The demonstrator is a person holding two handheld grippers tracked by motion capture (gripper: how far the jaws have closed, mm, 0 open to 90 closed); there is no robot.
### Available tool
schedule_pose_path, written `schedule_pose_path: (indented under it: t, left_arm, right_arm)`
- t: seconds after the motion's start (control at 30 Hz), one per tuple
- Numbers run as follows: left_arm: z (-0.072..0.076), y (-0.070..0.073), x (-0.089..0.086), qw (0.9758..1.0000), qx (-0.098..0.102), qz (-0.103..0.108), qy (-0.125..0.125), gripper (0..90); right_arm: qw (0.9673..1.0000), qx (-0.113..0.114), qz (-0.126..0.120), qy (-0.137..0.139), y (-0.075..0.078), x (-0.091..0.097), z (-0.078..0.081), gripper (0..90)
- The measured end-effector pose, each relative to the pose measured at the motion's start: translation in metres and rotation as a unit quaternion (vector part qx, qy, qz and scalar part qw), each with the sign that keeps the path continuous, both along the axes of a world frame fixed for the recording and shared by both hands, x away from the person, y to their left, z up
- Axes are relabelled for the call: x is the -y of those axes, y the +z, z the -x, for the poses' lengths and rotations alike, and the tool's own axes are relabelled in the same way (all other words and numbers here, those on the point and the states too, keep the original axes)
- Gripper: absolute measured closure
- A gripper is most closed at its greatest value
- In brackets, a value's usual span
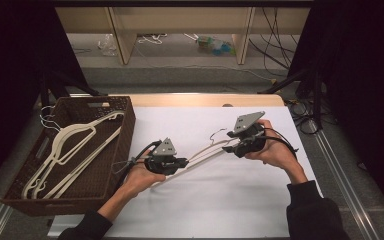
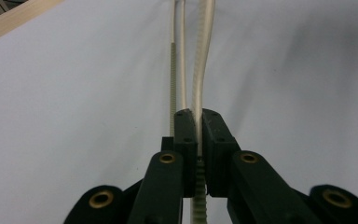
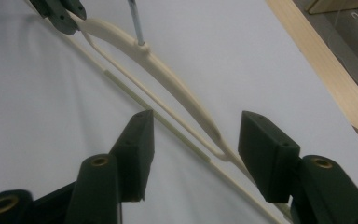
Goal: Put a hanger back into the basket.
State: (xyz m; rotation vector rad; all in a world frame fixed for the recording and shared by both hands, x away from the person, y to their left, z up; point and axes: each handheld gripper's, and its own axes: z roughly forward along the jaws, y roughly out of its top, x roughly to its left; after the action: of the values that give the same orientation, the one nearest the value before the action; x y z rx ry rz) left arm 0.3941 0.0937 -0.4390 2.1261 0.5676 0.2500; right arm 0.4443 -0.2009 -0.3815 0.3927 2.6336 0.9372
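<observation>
Left gripper (image 2: 198,128) pinches one end of the cream hanger (image 3: 168,77); right gripper (image 3: 193,154) jaws spread, straddling its other end without touching.

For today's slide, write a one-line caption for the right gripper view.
Open right hand-held gripper straddling one end of a cream hanger above the white table.

Basket (image 1: 115,150) left of hanger (image 1: 200,159) on table (image 1: 230,200)

A cream plastic hanger (image 1: 205,153) with a metal hook slants above the white sheet.
</observation>
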Motion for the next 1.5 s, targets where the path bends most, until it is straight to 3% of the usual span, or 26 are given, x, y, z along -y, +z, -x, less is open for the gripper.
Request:
schedule_pose_path:
  t: [0.3, 0.63, 0.77, 0.83, 0.9, 0.93, 1.0, 1.1, 1.2, 1.33, 1.43, 1.5]
  left_arm:
    - [0.000, 0.000, 0.000, 0.9998, 0.000, -0.003, -0.021, 85.2]
    - [-0.001, -0.001, 0.000, 0.9999, -0.002, 0.002, -0.015, 82.7]
    - [0.000, 0.000, 0.003, 0.9997, 0.015, 0.001, -0.017, 76.0]
    - [0.001, 0.001, 0.008, 0.9988, 0.041, -0.013, -0.023, 73.2]
    - [0.002, 0.002, 0.011, 0.9983, 0.050, -0.010, -0.027, 70.0]
    - [0.003, 0.006, 0.015, 0.9970, 0.072, -0.013, -0.025, 68.4]
    - [0.004, 0.011, 0.019, 0.9949, 0.093, -0.018, -0.035, 67.7]
    - [0.006, 0.017, 0.028, 0.9932, 0.110, -0.015, -0.036, 67.5]
    - [0.005, 0.022, 0.031, 0.9922, 0.117, -0.020, -0.040, 67.8]
    - [0.001, 0.023, 0.037, 0.9935, 0.107, -0.016, -0.037, 69.3]
    - [-0.002, 0.024, 0.039, 0.9930, 0.110, -0.015, -0.040, 71.4]
    - [-0.003, 0.025, 0.041, 0.9940, 0.102, -0.005, -0.039, 72.6]
  right_arm:
    - [0.9989, 0.009, 0.025, 0.039, -0.007, -0.008, -0.003, 66.8]
    - [0.9944, 0.030, 0.059, 0.081, -0.005, -0.006, -0.001, 73.4]
    - [0.9931, 0.028, 0.057, 0.099, -0.003, -0.007, 0.001, 76.1]
    - [0.9920, 0.030, 0.061, 0.107, -0.003, -0.007, 0.001, 77.0]
    - [0.9918, 0.027, 0.058, 0.111, -0.003, -0.006, 0.001, 77.5]
    - [0.9914, 0.026, 0.059, 0.114, -0.002, -0.006, 0.001, 77.7]
    - [0.9914, 0.023, 0.060, 0.114, -0.001, -0.006, 0.003, 78.3]
    - [0.9911, 0.024, 0.059, 0.116, -0.001, -0.007, 0.003, 79.2]
    - [0.9914, 0.017, 0.055, 0.118, 0.000, -0.006, 0.003, 80.2]
    - [0.9913, 0.017, 0.054, 0.119, 0.000, -0.006, 0.003, 80.7]
    - [0.9913, 0.017, 0.054, 0.119, 0.001, -0.005, 0.003, 80.7]
    - [0.9913, 0.017, 0.054, 0.119, 0.001, -0.005, 0.003, 80.7]
